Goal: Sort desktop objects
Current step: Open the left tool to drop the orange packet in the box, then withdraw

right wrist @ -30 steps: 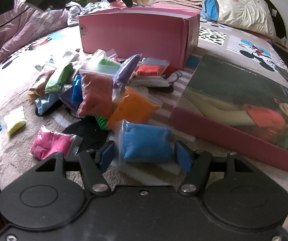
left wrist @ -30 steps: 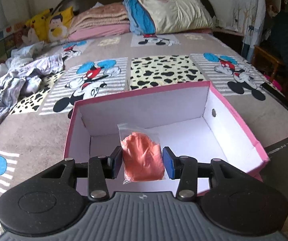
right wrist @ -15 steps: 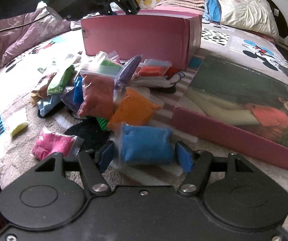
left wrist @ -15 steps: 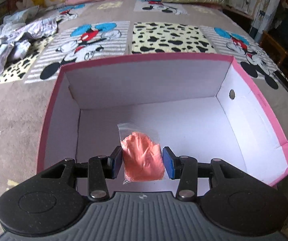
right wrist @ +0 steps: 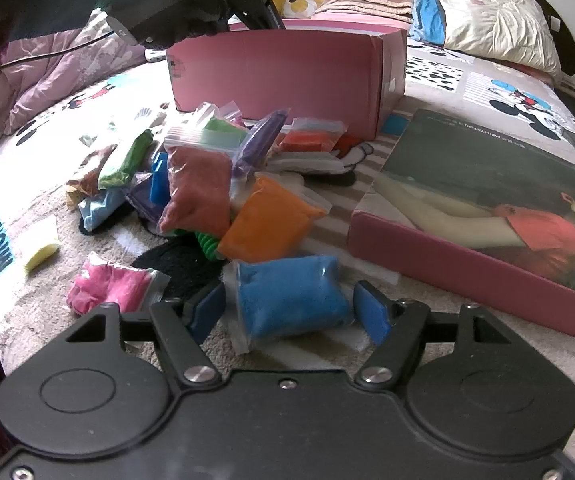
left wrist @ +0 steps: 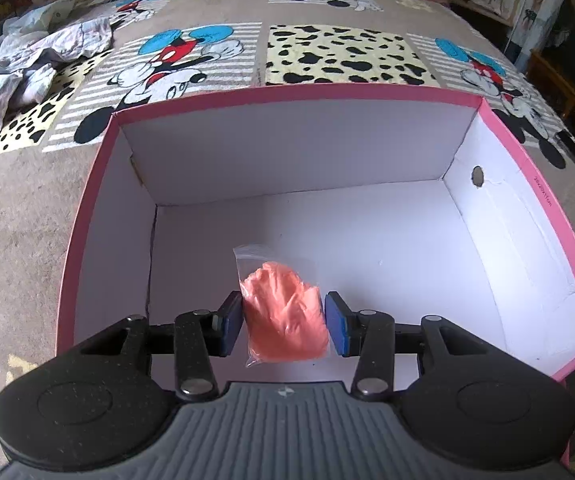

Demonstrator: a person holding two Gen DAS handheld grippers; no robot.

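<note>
Left gripper [left wrist: 283,324] clamping a clear bag of salmon-pink clay [left wrist: 285,326] between its 2 blue pads, inside the white-lined pink box [left wrist: 295,94] on a cartoon-print bedspread [left wrist: 211,24].

A salmon-pink bag [left wrist: 285,314] hangs over a pink box [left wrist: 87,216] with a white inside; the blue bag [right wrist: 291,300] lies on a beige cartoon-mouse bedspread [left wrist: 207,52].

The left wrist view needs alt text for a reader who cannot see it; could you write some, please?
The left tool holds a clear bag of salmon-pink clay over an open pink box with a bare white inside, on a cartoon-print bedspread.
</note>
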